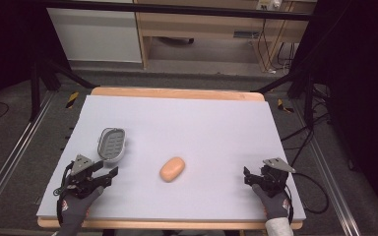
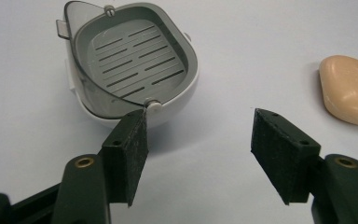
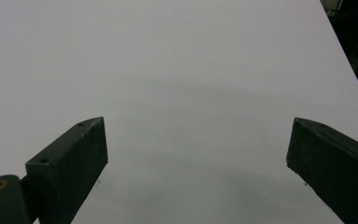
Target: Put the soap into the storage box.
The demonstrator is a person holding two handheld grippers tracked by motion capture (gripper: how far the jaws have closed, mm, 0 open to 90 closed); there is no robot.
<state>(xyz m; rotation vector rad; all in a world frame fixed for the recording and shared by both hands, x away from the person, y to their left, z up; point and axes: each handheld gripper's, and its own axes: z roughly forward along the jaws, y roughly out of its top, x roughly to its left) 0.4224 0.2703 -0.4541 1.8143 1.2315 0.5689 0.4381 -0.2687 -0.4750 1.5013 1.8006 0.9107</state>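
Note:
A peach-coloured soap bar (image 1: 172,168) lies near the middle of the table, toward the front. A grey and white soap dish (image 1: 111,144) with a slotted inner tray sits to its left. My left gripper (image 1: 109,172) rests at the front left, just in front of the dish, open with nothing between its jaws. In the left gripper view the soap dish (image 2: 130,63) is close ahead on the left and the soap bar (image 2: 349,88) is at the far right. My right gripper (image 1: 247,175) stands open at the front right, over bare table.
The table (image 1: 202,128) has a pale lavender-grey top with a wooden edge. Beyond it are a floor, dark stand legs, cables and a wooden desk. In the right gripper view the table's right edge (image 3: 349,60) runs along the upper right.

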